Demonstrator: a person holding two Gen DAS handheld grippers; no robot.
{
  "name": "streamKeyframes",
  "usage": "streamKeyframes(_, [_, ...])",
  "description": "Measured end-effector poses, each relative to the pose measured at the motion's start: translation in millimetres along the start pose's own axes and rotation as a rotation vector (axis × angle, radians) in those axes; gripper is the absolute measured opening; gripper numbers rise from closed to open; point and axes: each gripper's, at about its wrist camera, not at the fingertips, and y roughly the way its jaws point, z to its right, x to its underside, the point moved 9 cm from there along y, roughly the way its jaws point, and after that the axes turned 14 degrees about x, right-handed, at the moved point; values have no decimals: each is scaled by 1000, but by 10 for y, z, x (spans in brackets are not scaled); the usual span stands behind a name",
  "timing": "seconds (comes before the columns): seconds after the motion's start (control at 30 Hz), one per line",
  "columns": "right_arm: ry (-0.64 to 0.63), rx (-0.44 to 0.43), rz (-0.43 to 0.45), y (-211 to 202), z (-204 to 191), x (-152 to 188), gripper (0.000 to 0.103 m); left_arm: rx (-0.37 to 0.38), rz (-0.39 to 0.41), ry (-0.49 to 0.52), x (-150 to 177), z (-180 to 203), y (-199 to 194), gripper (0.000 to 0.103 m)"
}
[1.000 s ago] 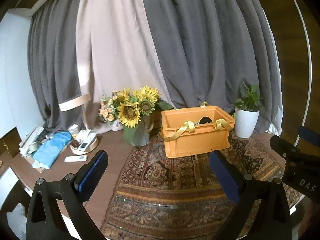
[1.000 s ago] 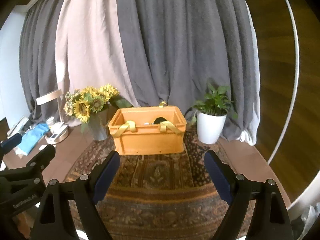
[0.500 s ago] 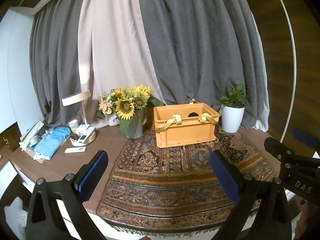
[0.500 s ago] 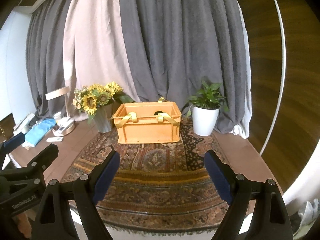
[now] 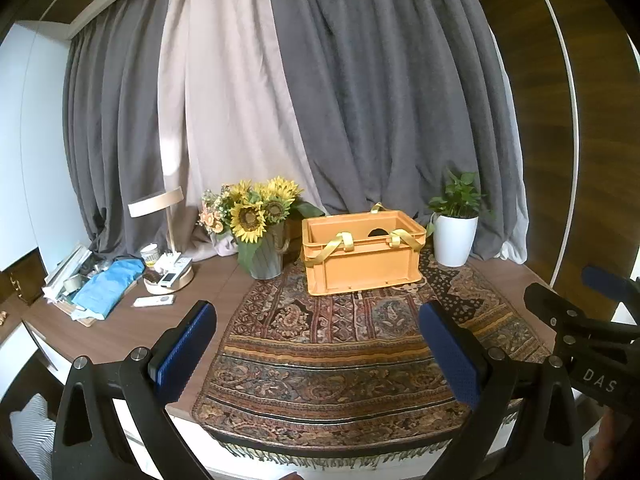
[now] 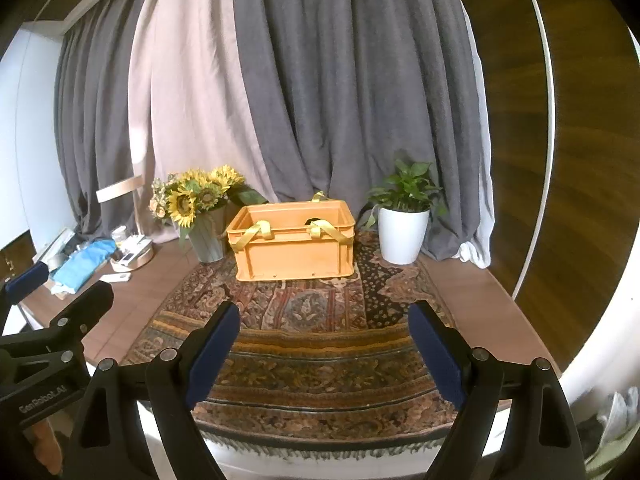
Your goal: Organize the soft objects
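Two grippers hang over the table's near edge, both empty. From the left wrist, the left gripper (image 5: pixel 318 334) has its fingers wide apart; the orange crate (image 5: pixel 362 256) sits at twelve o'clock on the rug (image 5: pixel 340 360), something dark just visible inside. From the right wrist, the right gripper (image 6: pixel 324 330) is spread too, crate at eleven. No soft thing lies loose; the sorting looks finished or not begun, and the next move calls for finding one.

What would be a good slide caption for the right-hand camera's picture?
Open right gripper faces an orange crate on a patterned rug, between sunflowers and a potted plant.
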Motion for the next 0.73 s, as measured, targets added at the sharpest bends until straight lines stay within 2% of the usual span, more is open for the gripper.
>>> streamKeyframes(0.73, [3, 11, -16, 7, 74, 58, 87, 5, 13, 20, -10, 51, -29, 103])
